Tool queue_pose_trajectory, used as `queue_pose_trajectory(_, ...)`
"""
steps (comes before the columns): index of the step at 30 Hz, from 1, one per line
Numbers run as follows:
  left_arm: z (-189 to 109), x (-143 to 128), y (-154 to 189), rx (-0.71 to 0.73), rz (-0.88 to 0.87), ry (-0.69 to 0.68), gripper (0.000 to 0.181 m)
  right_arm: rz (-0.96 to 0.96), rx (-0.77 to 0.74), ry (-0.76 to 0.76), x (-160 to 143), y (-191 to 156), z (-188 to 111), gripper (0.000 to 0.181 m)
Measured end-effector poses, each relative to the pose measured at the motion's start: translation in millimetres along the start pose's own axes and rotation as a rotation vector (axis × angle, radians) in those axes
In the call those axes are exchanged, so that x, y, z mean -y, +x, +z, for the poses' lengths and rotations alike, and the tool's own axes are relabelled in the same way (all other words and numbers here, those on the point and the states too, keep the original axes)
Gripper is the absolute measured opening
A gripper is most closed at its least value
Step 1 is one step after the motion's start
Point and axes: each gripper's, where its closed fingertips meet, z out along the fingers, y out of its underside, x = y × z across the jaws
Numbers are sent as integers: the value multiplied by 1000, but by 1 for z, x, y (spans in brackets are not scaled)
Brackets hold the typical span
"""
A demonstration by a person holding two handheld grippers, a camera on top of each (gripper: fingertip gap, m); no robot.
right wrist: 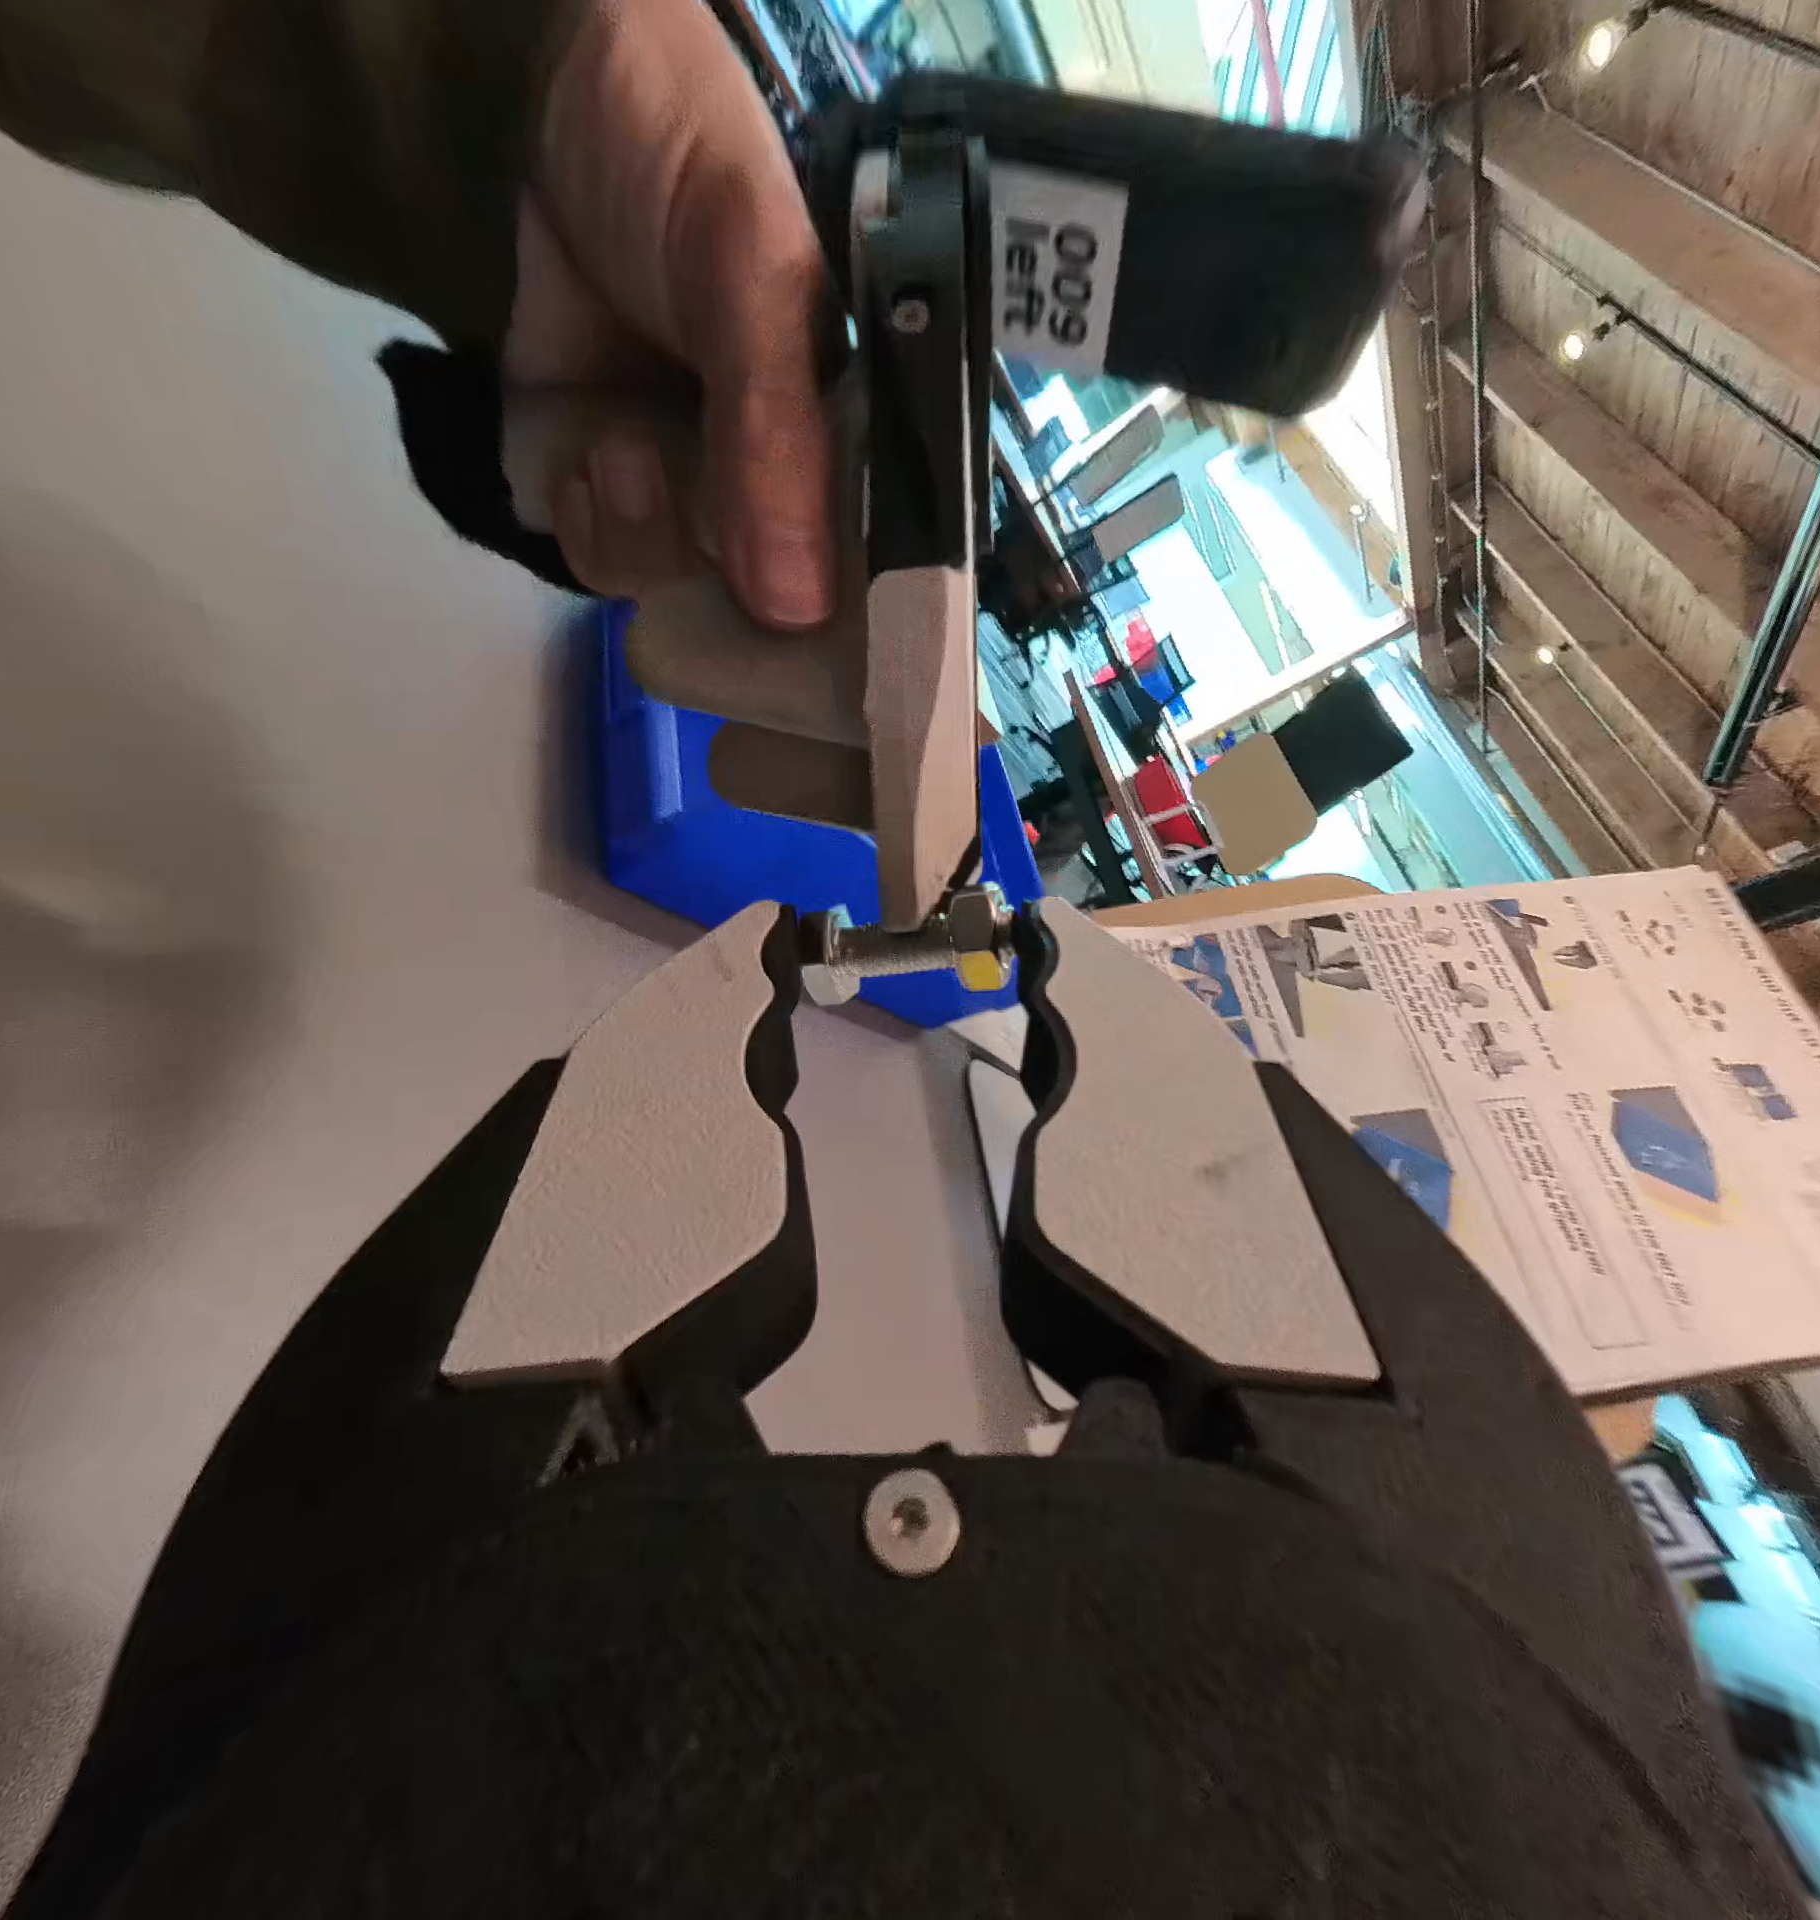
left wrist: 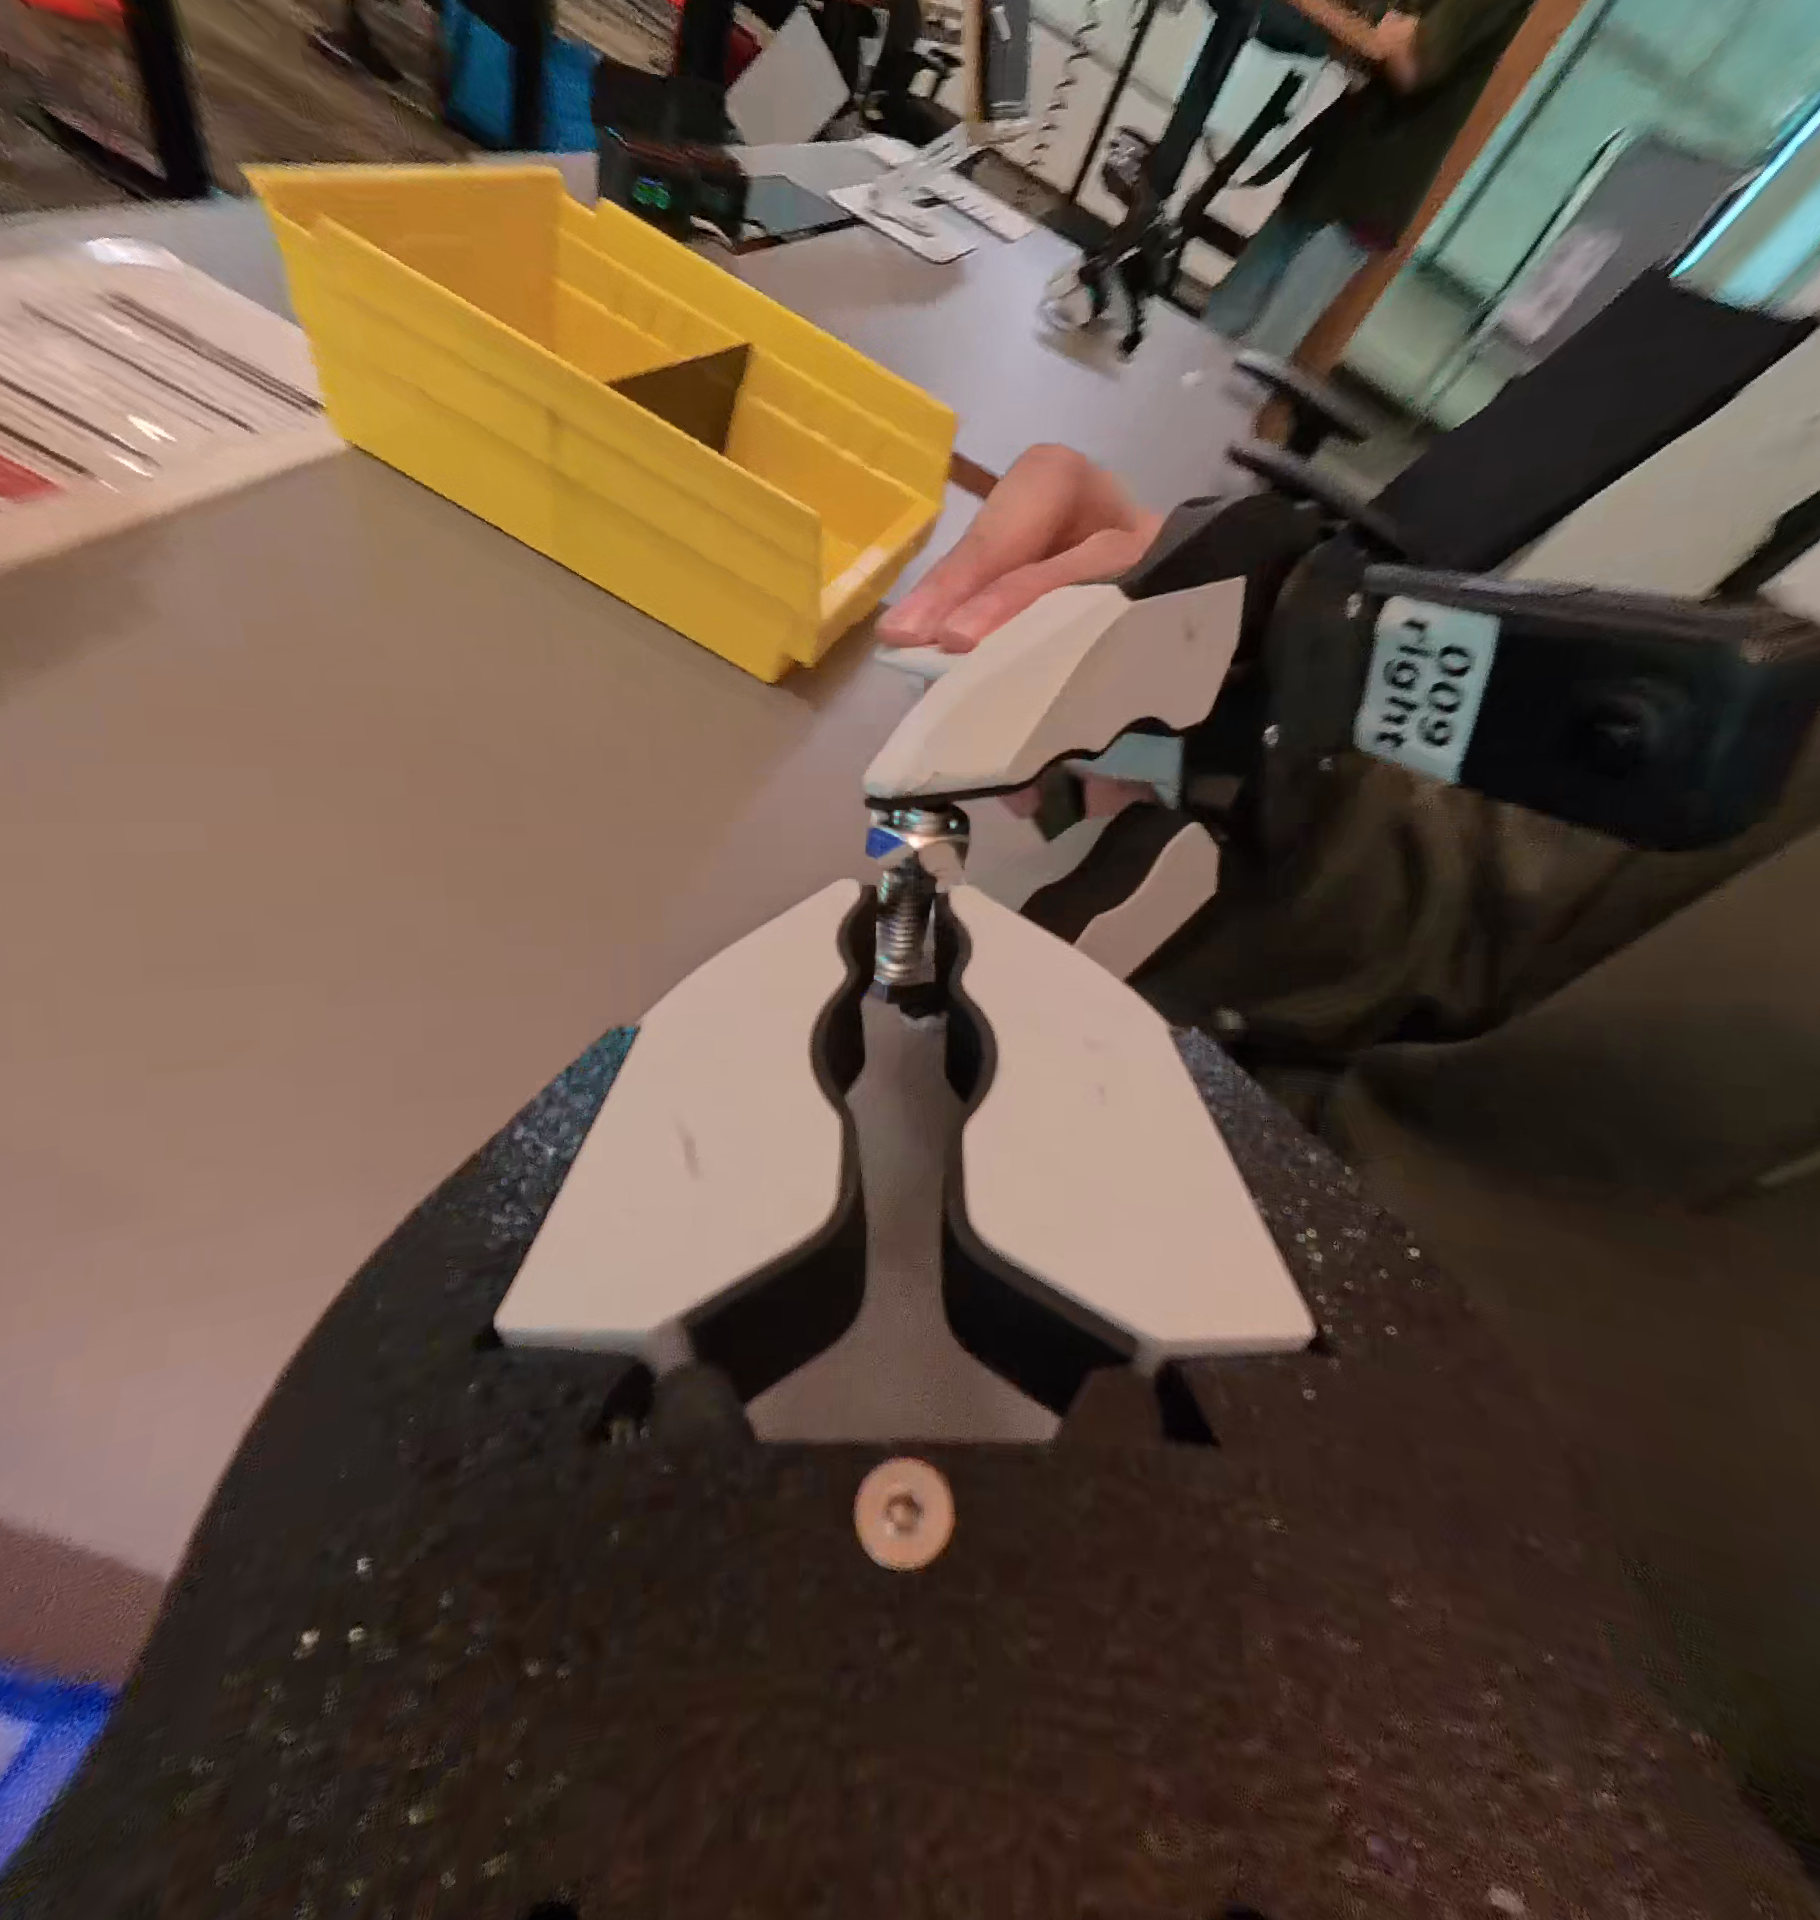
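Observation:
A silver bolt [left wrist: 901, 930] with a hex nut [left wrist: 916, 836] on it is held above the grey table [left wrist: 366, 831] by both grippers. My left gripper [left wrist: 904, 904] is shut on its threaded shaft. My right gripper [right wrist: 906, 951] is shut on the bolt [right wrist: 885, 948] end to end, with one fingertip on the head and the other by the nut [right wrist: 979, 925]. In the left wrist view the right gripper's upper finger [left wrist: 1031, 686] sits over the nut, and its lower fingertip is hidden. In the right wrist view the left gripper's finger [right wrist: 921, 748] comes down from above, held by a hand [right wrist: 677, 343].
A yellow bin [left wrist: 594, 416] stands on the table beyond the grippers, with another hand [left wrist: 1010, 561] beside it. A blue bin [right wrist: 760, 852] sits behind the bolt in the right wrist view. A printed sheet [right wrist: 1508, 1091] lies to the right. Chairs, desks and a person stand farther back. Both grippers' tips are close together, under 4 cm apart.

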Motion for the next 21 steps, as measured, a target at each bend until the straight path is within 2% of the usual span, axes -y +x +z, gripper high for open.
queue_pose_trajectory(2,2,-1,-1,61,78,-1,9,-31,-5,-20,-1,0,0,41)
queue_pose_trajectory(8,9,-4,-6,123,89,30,11,-66,-35,-64,-4,4,1,40)
queue_pose_trajectory(15,15,-8,-13,218,183,58,9,-65,-18,-109,-11,1,0,41)
queue_pose_trajectory(18,15,-13,-24,285,245,66,9,120,52,-92,-16,-3,-5,41)
queue_pose_trajectory(19,14,-12,-25,288,260,86,9,227,64,-48,-13,-1,-9,49)
queue_pose_trajectory(21,13,-10,-22,271,296,143,9,478,66,78,-1,10,-18,53)
